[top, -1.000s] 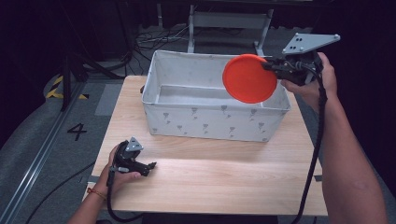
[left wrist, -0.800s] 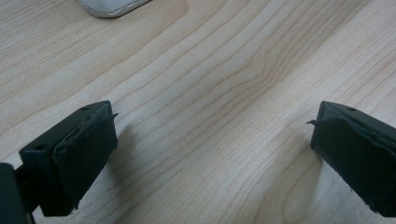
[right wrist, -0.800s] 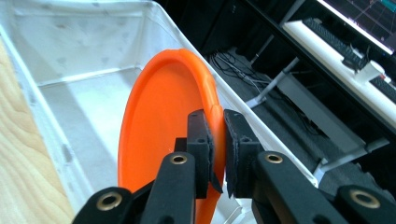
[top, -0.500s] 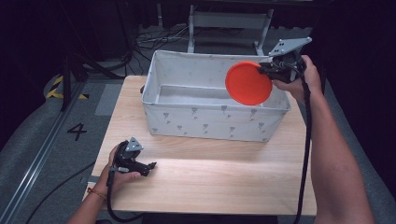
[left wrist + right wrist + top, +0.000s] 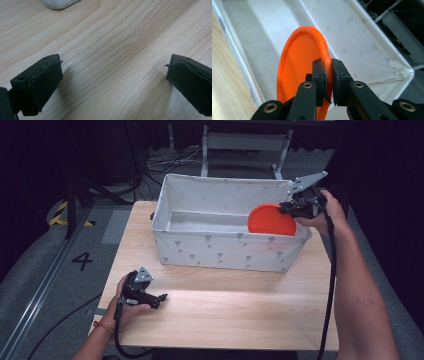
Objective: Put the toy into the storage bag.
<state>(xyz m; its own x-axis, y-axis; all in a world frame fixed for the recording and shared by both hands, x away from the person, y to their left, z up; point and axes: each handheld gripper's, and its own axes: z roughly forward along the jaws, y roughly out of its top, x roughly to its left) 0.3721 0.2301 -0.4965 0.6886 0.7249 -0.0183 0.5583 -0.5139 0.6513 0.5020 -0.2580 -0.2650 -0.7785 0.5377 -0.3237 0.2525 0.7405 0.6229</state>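
- Right gripper [image 5: 286, 208]: held over the right end of the white fabric storage bin [image 5: 225, 254], its fingers [image 5: 319, 75] clamped on the rim of the round orange plastic plate [image 5: 271, 219]; the right gripper view shows the two pads pressed on either side of that rim.
- Round orange plastic plate: carried on edge, nearly upright, its lower part below the bin's top rim at the right end, beside the right wall. Whether it touches the bin's floor cannot be told.
- White fabric storage bin: stands on the far half of the light wooden desk [image 5: 240, 310], its long side parallel to the far edge; the interior to the left of the plate appears bare.
- Left gripper [image 5: 161, 298]: rests near the desk's near left corner, fingers [image 5: 46, 82] wide apart with bare wood between them.
- Step in hand (judged): placing the plate into the bin, with the lowering well along.
- Next move (judged): ease the plate down until it rests on the floor or leans on the wall, then part the fingers and lift clear of the soft rim. A release from too high could let the plate roll or tip.
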